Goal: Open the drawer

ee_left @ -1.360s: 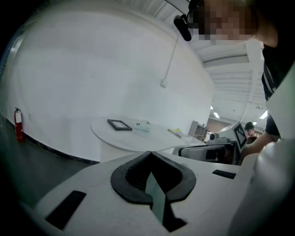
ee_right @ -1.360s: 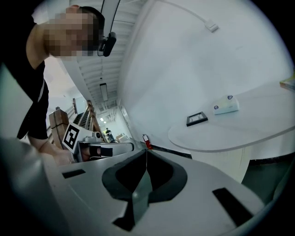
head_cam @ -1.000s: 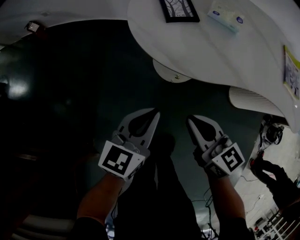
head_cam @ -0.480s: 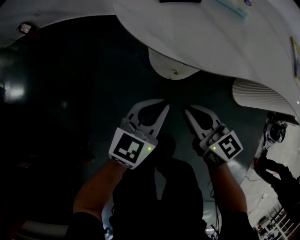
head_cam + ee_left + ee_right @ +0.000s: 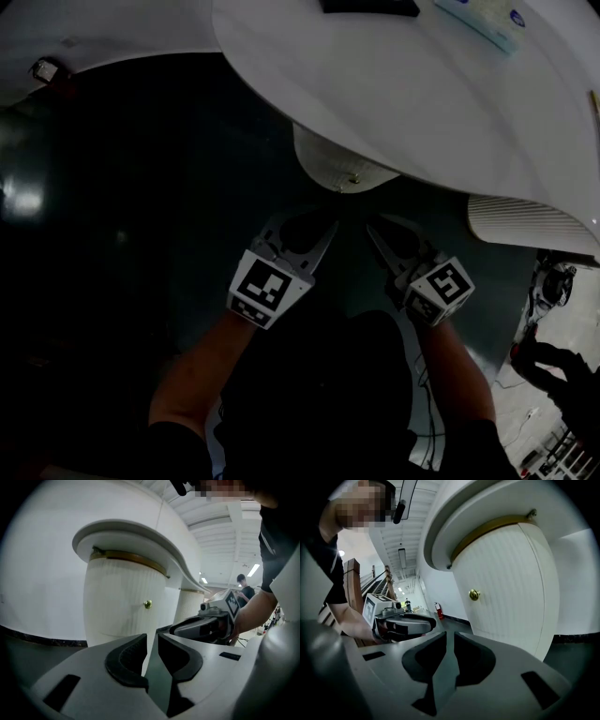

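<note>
A rounded white ribbed drawer front (image 5: 328, 161) with a small brass knob (image 5: 353, 178) sits under the curved white tabletop (image 5: 394, 94). My left gripper (image 5: 328, 225) and right gripper (image 5: 371, 230) are side by side just below the knob, apart from it. In the left gripper view the knob (image 5: 147, 604) is ahead and above the left gripper (image 5: 152, 637), whose jaws stand a thin slit apart with nothing between them. The right gripper view shows the knob (image 5: 474, 594) up and to the right of the right gripper (image 5: 450, 634), jaws likewise almost together and empty.
On the tabletop lie a black picture frame (image 5: 370, 6) and a tissue pack (image 5: 478, 17). A second ribbed white front (image 5: 525, 220) stands to the right. The floor (image 5: 122, 206) is dark and glossy. Cables and gear (image 5: 553, 356) lie at the lower right.
Both grippers have moved up and forward toward the drawer's knob and drawn closer together. The drawer looks unmoved.
</note>
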### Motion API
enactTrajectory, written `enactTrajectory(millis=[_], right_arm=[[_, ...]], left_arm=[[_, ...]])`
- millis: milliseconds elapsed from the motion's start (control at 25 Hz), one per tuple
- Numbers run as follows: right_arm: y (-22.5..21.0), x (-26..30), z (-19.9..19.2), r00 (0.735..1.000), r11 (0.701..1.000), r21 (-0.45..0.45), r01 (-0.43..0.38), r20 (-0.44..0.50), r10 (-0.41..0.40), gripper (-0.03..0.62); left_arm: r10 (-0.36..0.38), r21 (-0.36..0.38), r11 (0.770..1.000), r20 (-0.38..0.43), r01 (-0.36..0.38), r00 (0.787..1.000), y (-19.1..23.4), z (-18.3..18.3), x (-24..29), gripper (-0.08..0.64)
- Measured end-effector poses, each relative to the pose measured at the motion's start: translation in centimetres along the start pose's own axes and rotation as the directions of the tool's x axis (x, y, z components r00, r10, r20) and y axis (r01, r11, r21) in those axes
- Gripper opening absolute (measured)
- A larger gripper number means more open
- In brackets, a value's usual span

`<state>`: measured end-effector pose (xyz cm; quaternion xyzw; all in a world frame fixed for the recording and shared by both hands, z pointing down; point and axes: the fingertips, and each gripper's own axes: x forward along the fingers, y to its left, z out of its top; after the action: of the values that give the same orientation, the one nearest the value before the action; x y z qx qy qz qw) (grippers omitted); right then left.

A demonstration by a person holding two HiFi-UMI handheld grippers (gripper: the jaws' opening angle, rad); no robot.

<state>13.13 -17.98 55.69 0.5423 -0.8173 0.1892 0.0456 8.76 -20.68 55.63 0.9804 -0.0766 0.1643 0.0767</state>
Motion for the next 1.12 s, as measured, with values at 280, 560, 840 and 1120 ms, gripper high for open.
enactTrajectory(millis=[280, 560, 840, 1120], right_arm=[[-4.8, 4.4, -5.8, 1.0, 0.998, -0.051, 0.024, -0.019, -0.025, 0.02], [-8.4, 8.5, -10.1, 0.996, 0.994, -0.093, 0.065, -0.05, -0.07, 0.08], [-12.3, 8.8, -11.7, 0.995, 0.994, -0.055, 0.097, -0.027, -0.098, 0.08], [-12.5, 9.1, -12.5, 0.997, 0.992, -0.12, 0.041, -0.058, -0.048, 0.08]], left_arm=[[-0.024, 0.032, 0.999, 0.005, 0.024, 1.0, 3.2, -6.0, 5.5, 0.075], [-0.047, 0.071, 0.996, -0.002, 0.047, 0.999, 6.4, -10.7, 8.9, 0.095], [-0.074, 0.097, 0.992, -0.036, 0.077, 0.997, 7.0, -12.5, 12.9, 0.103], [-0.083, 0.143, 0.985, -0.07, 0.093, 0.994, 6.2, -13.2, 14.9, 0.101]])
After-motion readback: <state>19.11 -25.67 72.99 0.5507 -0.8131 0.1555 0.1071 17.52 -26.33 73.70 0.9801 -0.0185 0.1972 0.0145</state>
